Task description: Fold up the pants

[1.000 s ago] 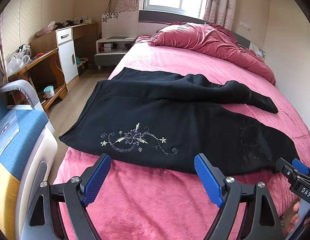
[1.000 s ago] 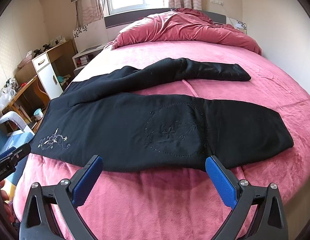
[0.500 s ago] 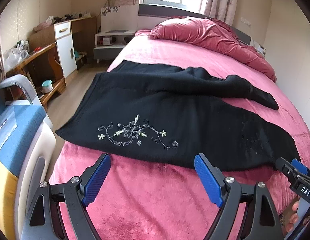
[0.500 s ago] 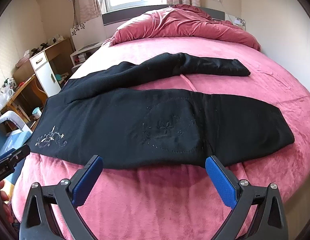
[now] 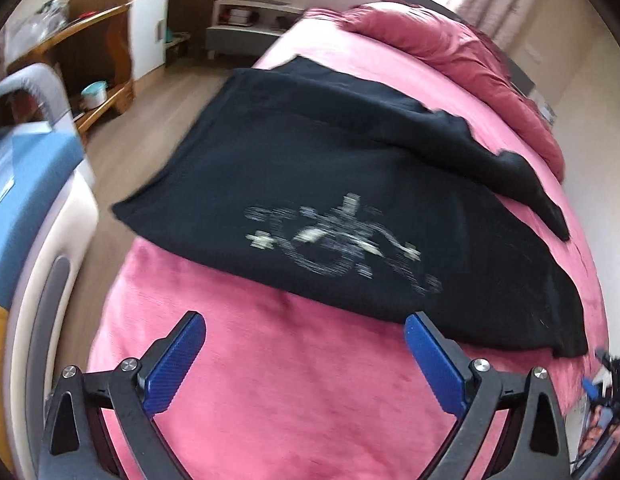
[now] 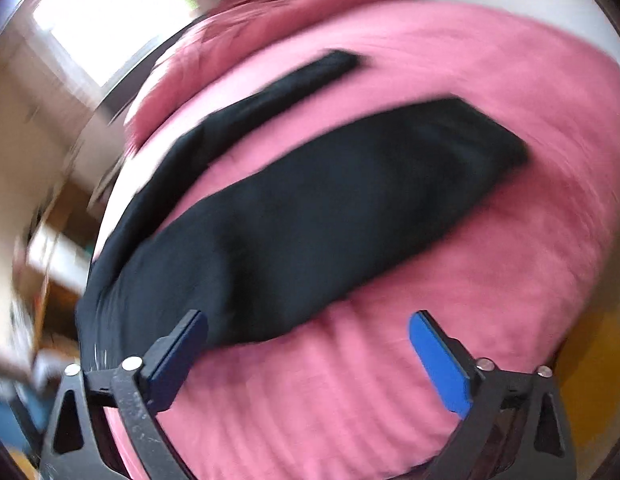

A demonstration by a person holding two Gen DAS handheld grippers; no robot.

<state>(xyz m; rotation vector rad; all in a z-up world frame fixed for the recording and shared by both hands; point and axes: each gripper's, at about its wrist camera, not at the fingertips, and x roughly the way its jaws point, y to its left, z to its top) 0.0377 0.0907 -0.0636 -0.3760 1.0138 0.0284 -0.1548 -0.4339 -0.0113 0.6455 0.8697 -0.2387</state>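
Observation:
Black pants (image 5: pixel 329 168) with pale floral embroidery (image 5: pixel 341 236) lie spread flat across the pink bed, waist toward the left edge, both legs running right. My left gripper (image 5: pixel 306 356) is open and empty, hovering above the pink blanket just short of the near hem by the embroidery. In the blurred right wrist view the pants (image 6: pixel 310 208) lie ahead. My right gripper (image 6: pixel 308 344) is open and empty over the near leg's edge, tilted. The left finger pad (image 6: pixel 182 352) overlaps the cloth's edge.
The pink blanket (image 5: pixel 310 400) covers the bed, with a crumpled red duvet (image 5: pixel 449 52) at the head. A blue-and-white chair (image 5: pixel 26 200) stands left of the bed. A wooden desk (image 5: pixel 90 40), white cabinet (image 5: pixel 150 24) and low shelf (image 5: pixel 246 20) line the far wall.
Both grippers have swung fast, blurring the views. The left one has moved left and tilted toward the waist end. The right one has rolled and dropped closer to the near leg. Both stay open.

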